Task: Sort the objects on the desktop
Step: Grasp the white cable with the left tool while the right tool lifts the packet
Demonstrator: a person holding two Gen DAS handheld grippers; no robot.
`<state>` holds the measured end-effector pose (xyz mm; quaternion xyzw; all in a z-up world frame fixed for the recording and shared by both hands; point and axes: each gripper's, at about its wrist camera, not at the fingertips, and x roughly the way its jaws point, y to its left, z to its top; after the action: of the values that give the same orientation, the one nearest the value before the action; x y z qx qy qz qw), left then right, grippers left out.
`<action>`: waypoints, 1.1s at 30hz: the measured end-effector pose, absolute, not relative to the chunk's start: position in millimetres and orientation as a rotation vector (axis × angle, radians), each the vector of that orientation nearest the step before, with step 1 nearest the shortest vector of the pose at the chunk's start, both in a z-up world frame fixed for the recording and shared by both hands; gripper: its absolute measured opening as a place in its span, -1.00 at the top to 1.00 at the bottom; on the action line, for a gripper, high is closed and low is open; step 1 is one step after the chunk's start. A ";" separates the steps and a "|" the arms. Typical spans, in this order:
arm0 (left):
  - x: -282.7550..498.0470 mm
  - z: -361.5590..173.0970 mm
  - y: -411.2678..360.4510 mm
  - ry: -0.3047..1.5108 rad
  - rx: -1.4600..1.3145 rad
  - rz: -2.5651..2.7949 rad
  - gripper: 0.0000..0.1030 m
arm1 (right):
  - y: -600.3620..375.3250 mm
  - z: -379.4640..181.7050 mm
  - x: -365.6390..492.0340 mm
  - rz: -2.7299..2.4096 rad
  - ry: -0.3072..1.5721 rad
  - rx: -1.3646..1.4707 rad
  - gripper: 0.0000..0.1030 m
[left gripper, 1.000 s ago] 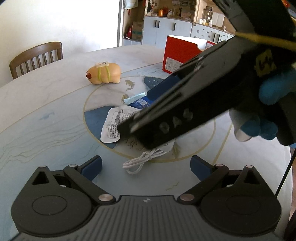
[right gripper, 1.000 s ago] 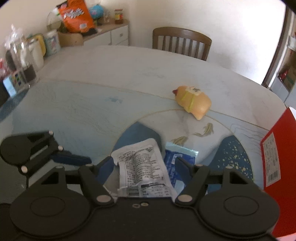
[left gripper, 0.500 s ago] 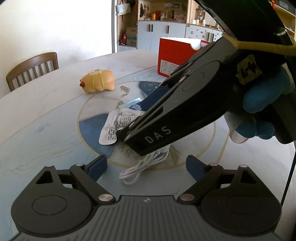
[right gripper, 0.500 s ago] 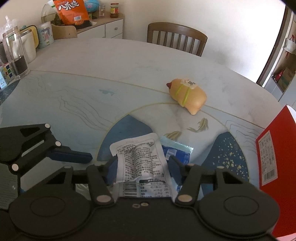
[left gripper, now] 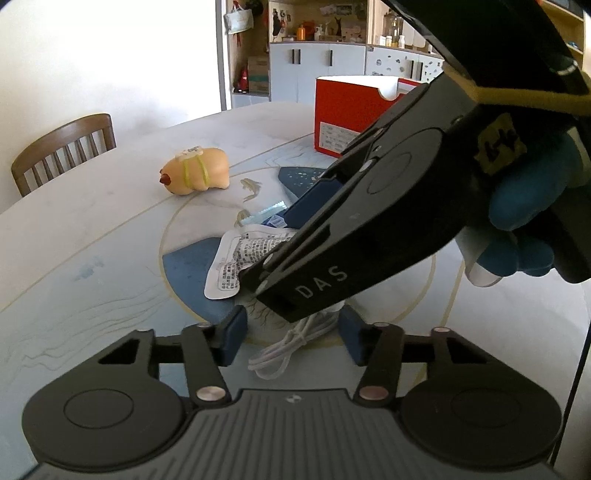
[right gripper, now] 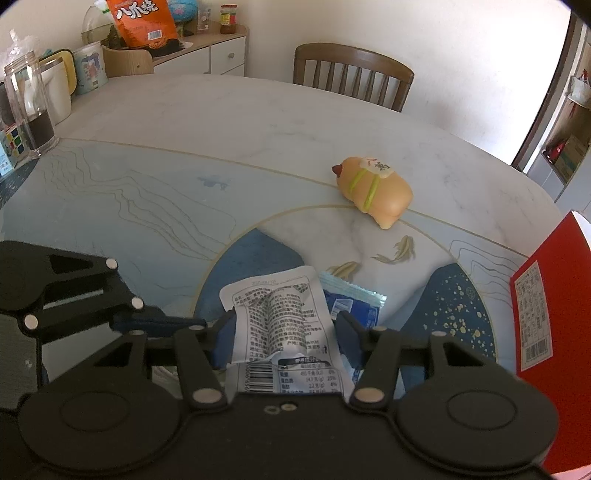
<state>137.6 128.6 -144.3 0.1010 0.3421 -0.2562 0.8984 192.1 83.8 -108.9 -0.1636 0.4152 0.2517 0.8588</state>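
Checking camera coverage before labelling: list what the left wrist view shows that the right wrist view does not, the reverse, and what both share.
Left wrist only: the white cable between the left gripper's closing jaws, and a gloved hand on the right gripper.

Right wrist only: the orange snack bag, the glass jar, and the right gripper on the white packet.

Both: the packet, blue packet, hot dog toy, red box, wooden chair, table.

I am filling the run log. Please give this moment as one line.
left gripper: closing around white cable | right gripper: shut on white packet | red box: untouched
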 end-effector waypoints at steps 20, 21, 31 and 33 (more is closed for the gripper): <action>131.8 -140.5 128.3 0.704 0.208 -0.527 0.73 | 70.6 -93.1 190.8 0.509 0.832 -0.339 -0.09; 131.6 -140.0 128.8 0.704 0.206 -0.525 0.75 | 68.9 -91.2 190.4 0.505 0.829 -0.337 -0.09; 126.2 -132.1 132.6 0.702 0.199 -0.483 0.79 | 51.8 -78.9 186.5 0.481 0.813 -0.323 -0.09; 124.3 -127.7 132.4 0.696 0.198 -0.473 0.79 | 48.8 -76.6 184.9 0.483 0.809 -0.319 -0.09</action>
<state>124.3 132.4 -127.7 0.0962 0.3375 -0.2291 0.9079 184.9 48.8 -76.6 -0.1530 0.3881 0.2314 0.8789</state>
